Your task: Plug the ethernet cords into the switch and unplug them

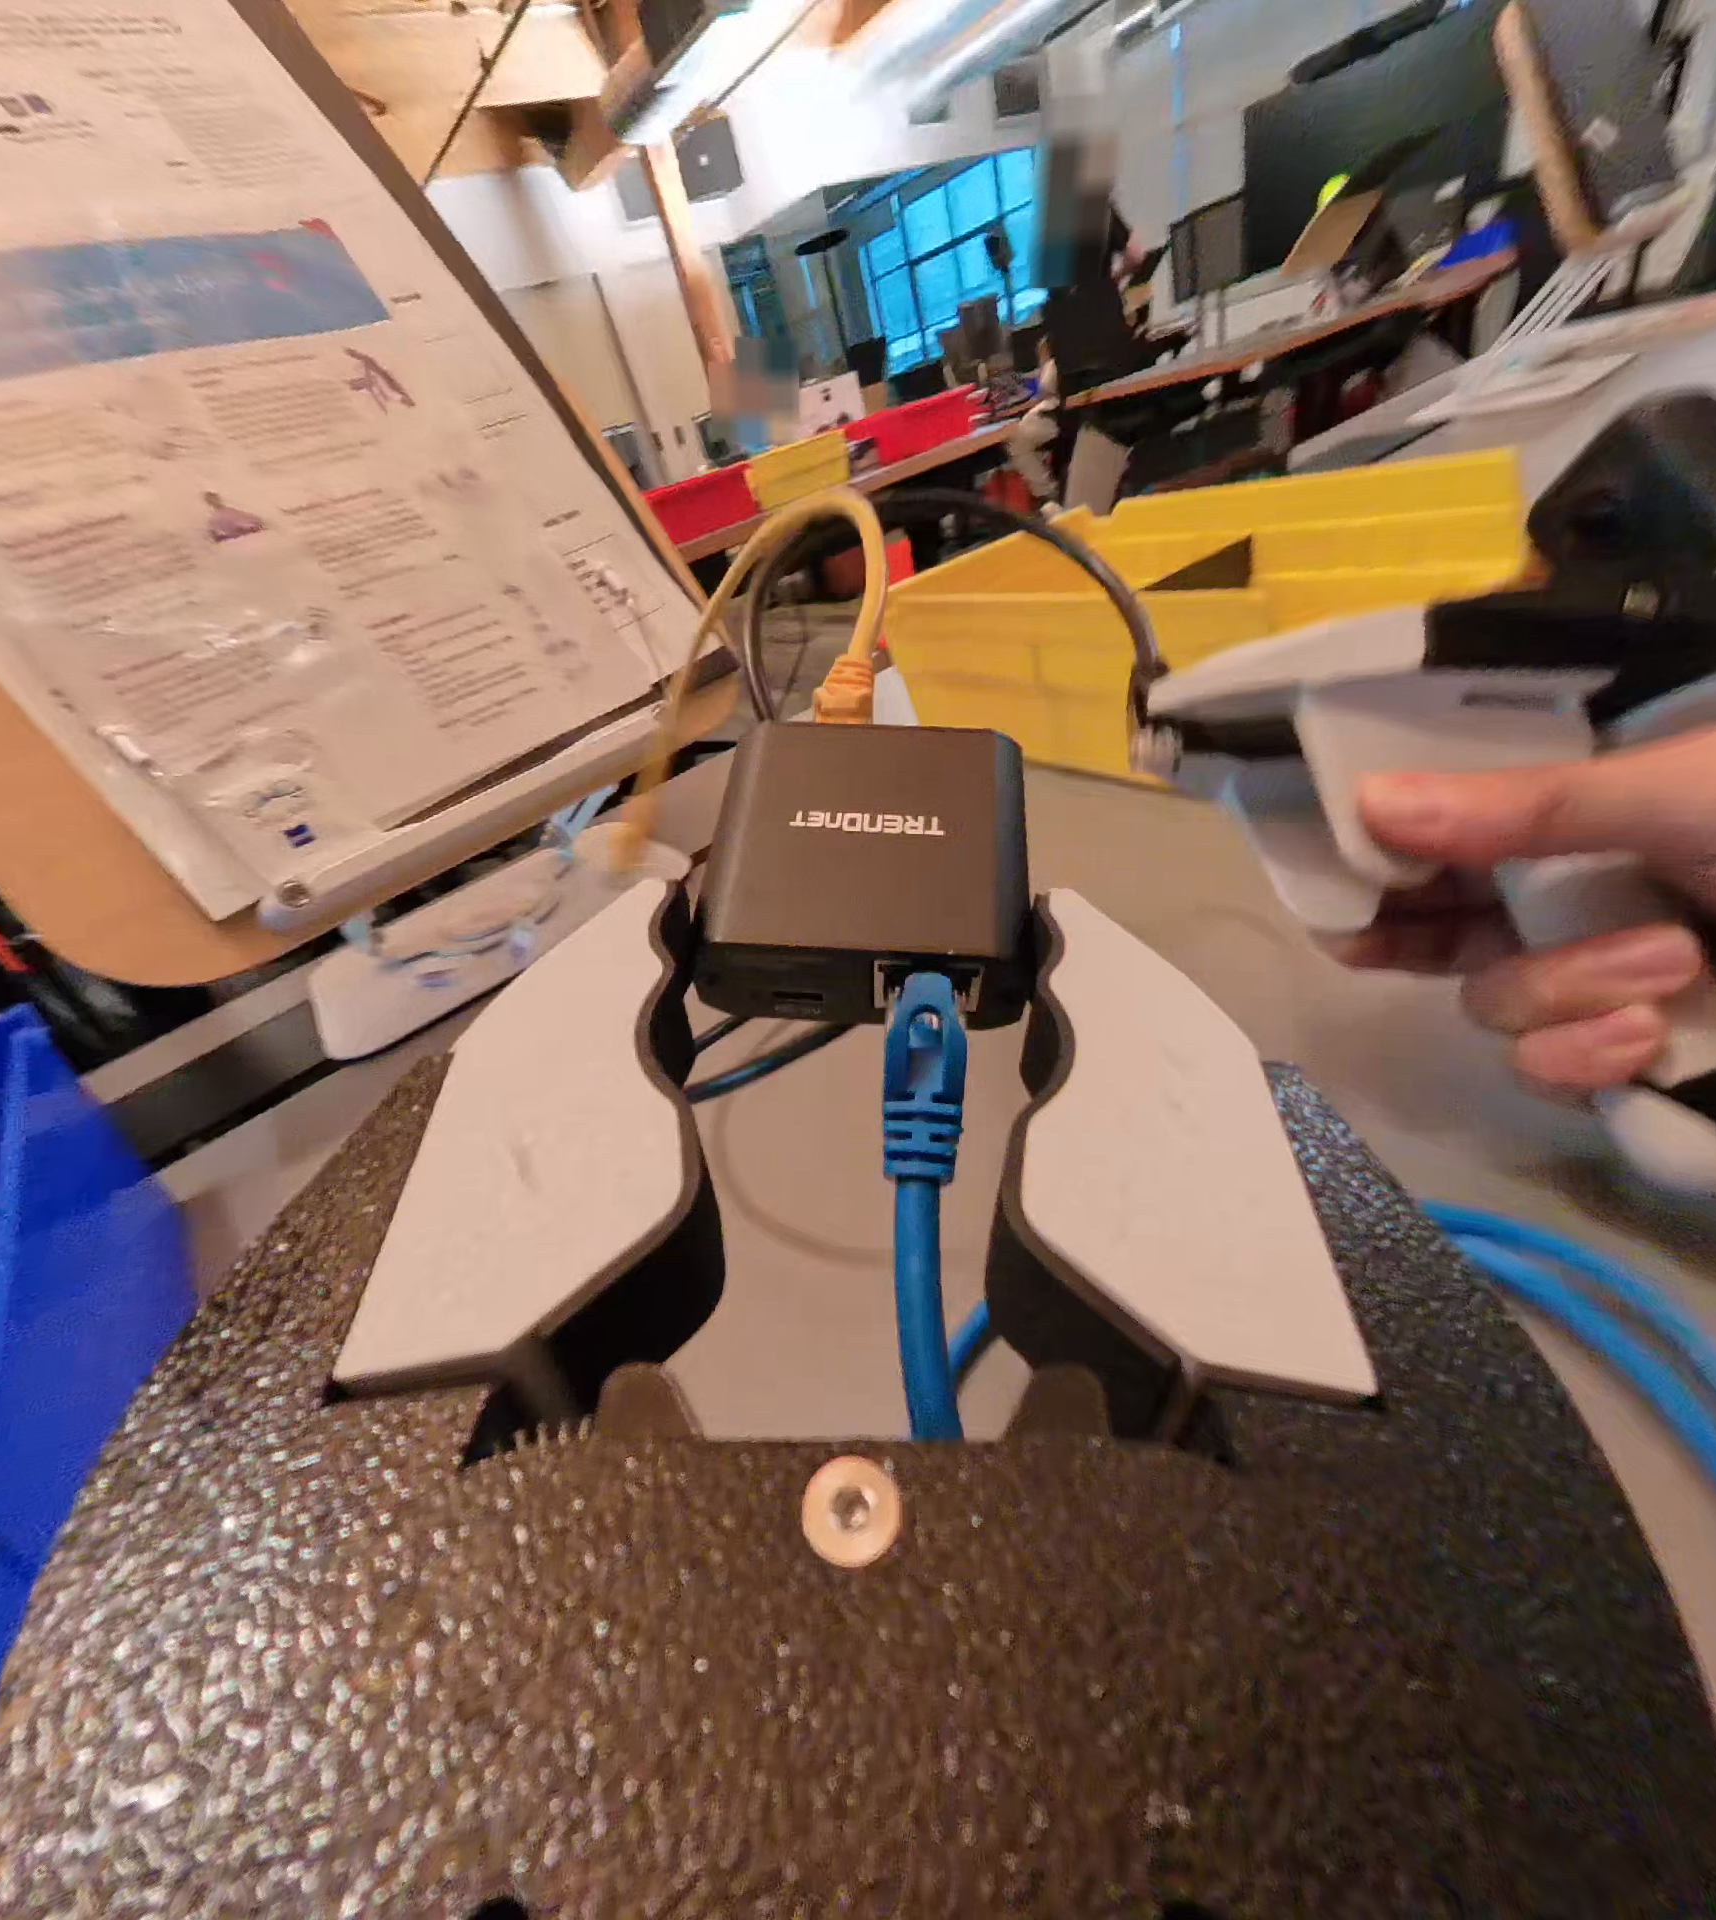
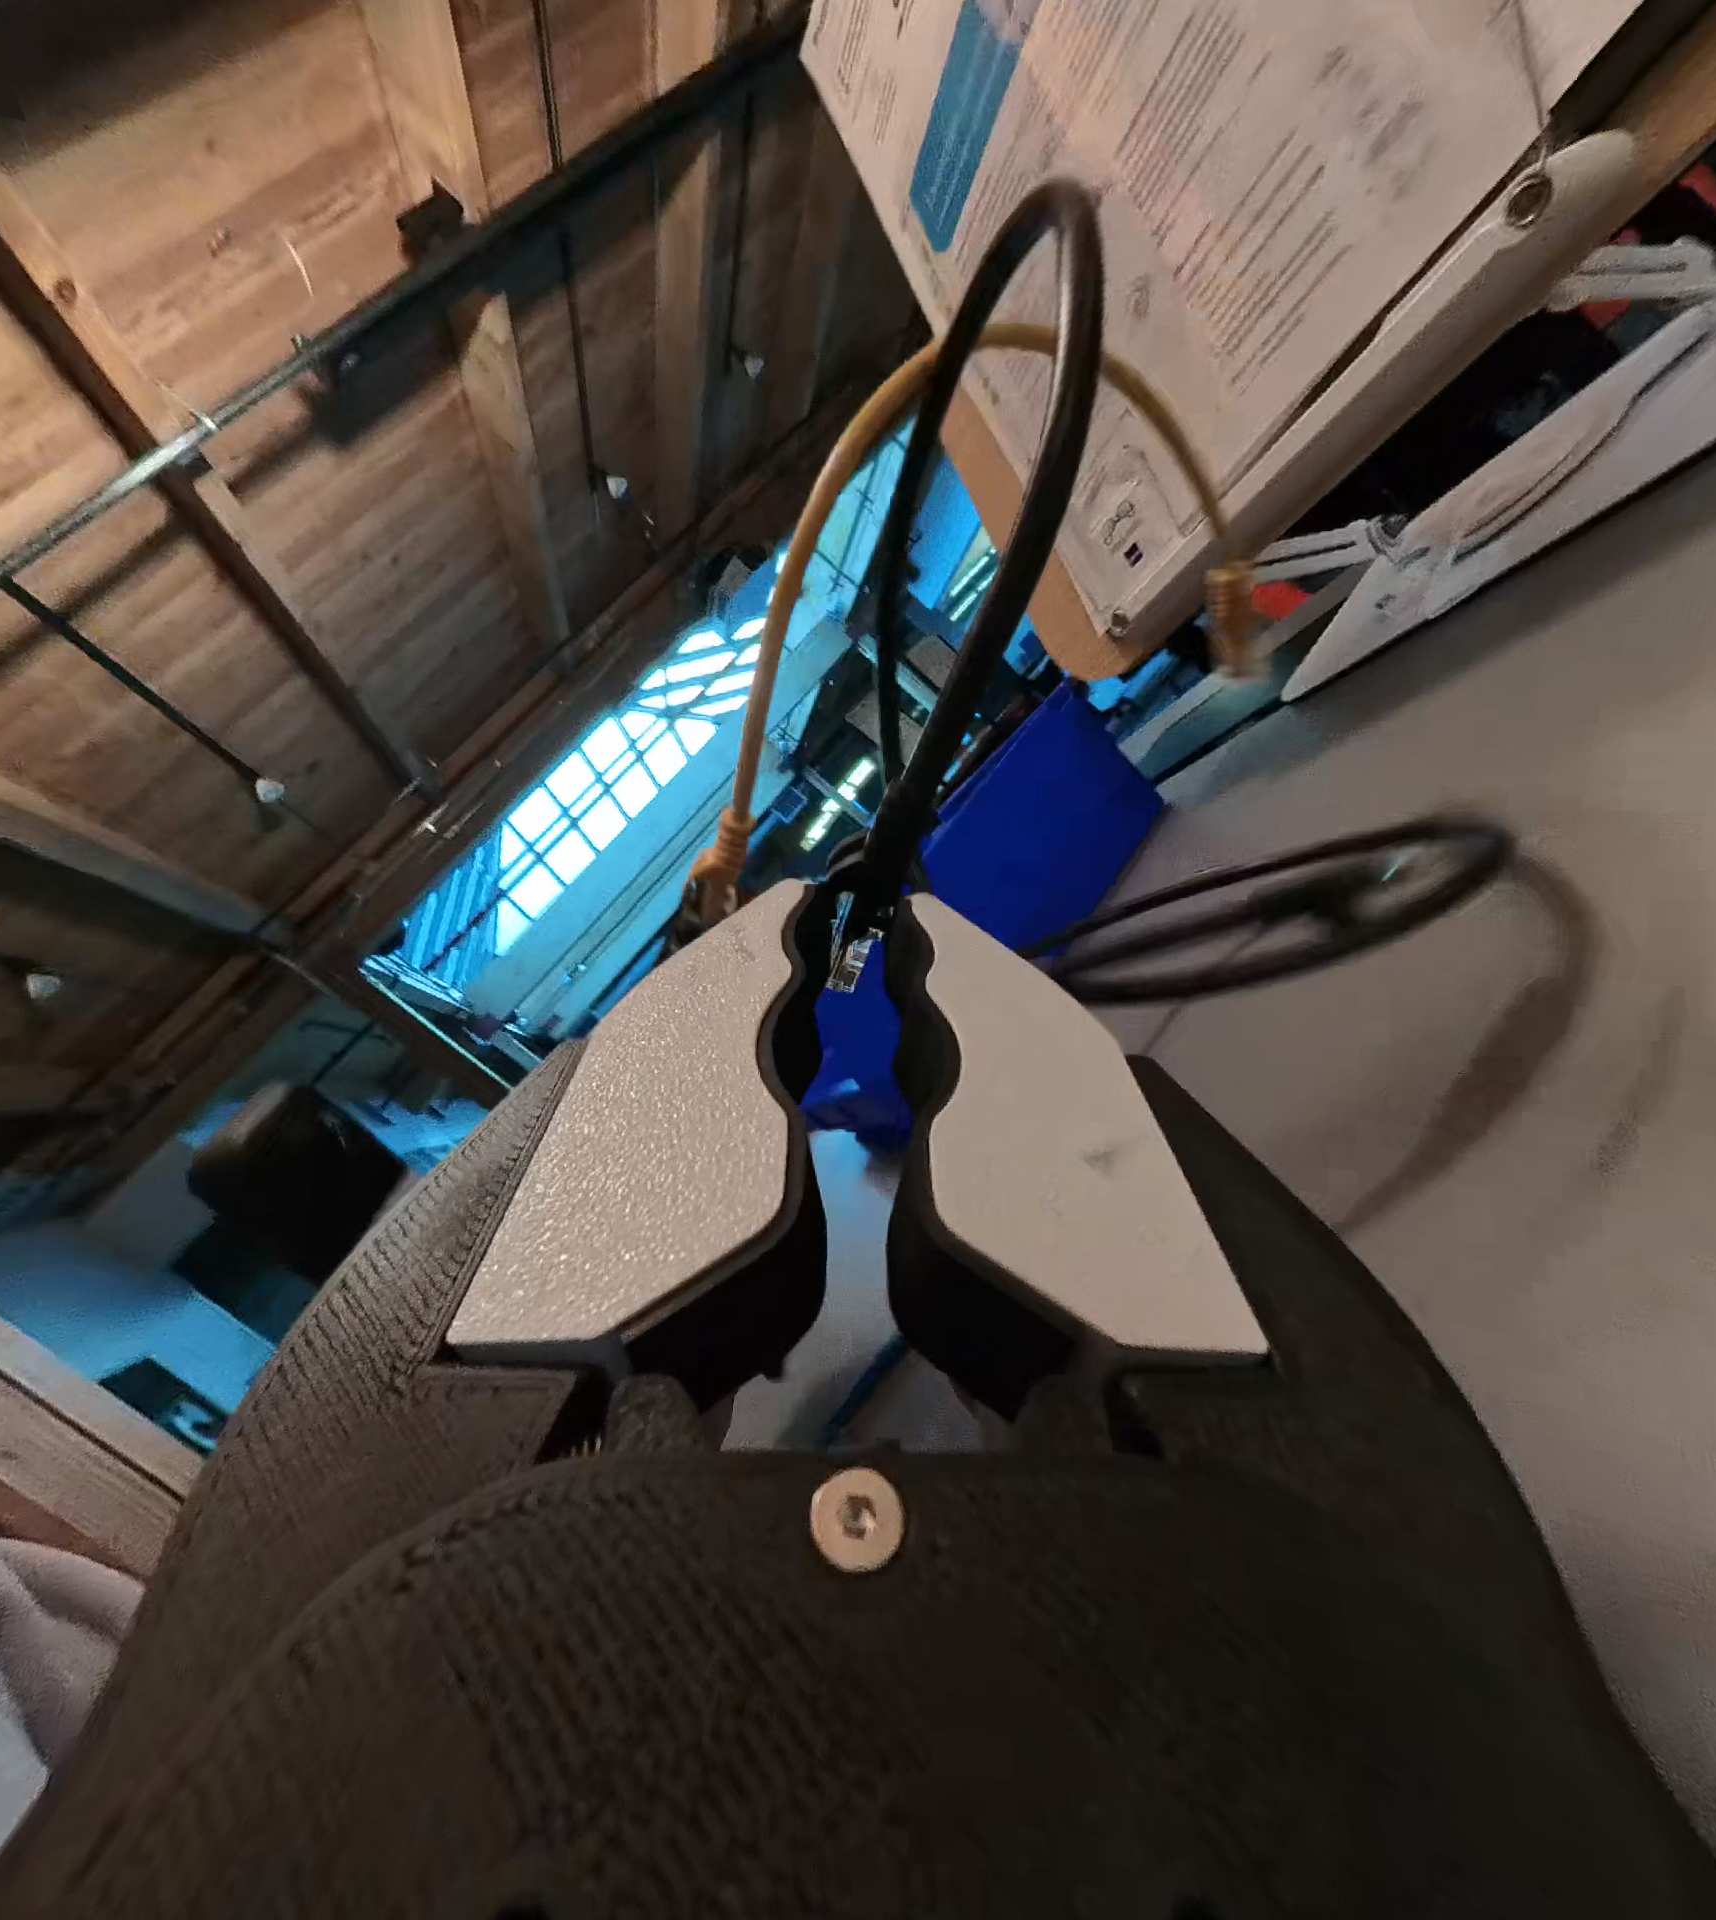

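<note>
Pinching the black cord's plug (image 2: 849,951), the right tool (image 2: 859,935) risked twisting it loose, while the left tool (image 1: 859,935) gripped the switch (image 1: 859,862), whose blue cord (image 1: 921,1195) might snag.

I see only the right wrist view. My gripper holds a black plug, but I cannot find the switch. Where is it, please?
Observer: The switch is clamped between the fingers of the left gripper.
Operator: Thank you. Is any cord plugged into the side that faces that gripper?
Observer: Yes, a blue cord sits in the port on that side.
</note>
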A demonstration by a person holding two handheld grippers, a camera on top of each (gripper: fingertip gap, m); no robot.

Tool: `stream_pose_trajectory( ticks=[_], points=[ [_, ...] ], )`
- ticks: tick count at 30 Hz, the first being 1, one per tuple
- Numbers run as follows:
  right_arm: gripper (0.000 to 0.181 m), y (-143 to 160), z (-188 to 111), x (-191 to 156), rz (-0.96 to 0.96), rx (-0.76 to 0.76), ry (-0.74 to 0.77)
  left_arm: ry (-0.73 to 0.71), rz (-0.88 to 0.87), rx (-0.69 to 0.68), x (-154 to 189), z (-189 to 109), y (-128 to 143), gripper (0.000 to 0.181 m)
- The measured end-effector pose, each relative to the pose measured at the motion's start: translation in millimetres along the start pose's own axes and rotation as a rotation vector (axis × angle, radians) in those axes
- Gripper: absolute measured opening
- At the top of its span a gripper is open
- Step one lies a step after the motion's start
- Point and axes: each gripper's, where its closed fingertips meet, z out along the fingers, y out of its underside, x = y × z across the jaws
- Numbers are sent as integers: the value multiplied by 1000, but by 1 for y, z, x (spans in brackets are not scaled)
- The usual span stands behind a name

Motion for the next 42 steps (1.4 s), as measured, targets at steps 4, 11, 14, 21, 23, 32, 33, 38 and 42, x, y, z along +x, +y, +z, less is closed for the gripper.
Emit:
stream_pose_trajectory(
  ticks=[4,11,14,21,23,32,33,38,42],
  points=[
    [12,13,0,-10,-138,-102,7,-16,-53,51,-6,-6,-18,61],
    [13,-70,-34,-78,-535,-126,42,-161,-62,105,-62,-34,-28,61],
    [12,-113,-57,-101,-670,-111,91,-152,-38,81,-62,-32,-21,61],
    [12,-202,-115,-63,-991,-234,435,-66,-16,49,-39,-20,-14,61],
    [12,-221,-128,-44,-1063,-275,532,-49,-24,41,-35,-18,-11,61],
    [12,-257,-156,50,-1134,-481,677,-25,-37,26,-28,-14,-7,61],
    [12,-255,-157,60,-1109,-496,667,-21,-33,24,-27,-14,-7,61],
    [12,-233,-173,117,-1062,-780,771,-2,-46,22,-23,-12,-5,61],
    [13,-226,-186,145,-929,-972,933,16,-49,18,-17,-10,-3,61]
  ],
)
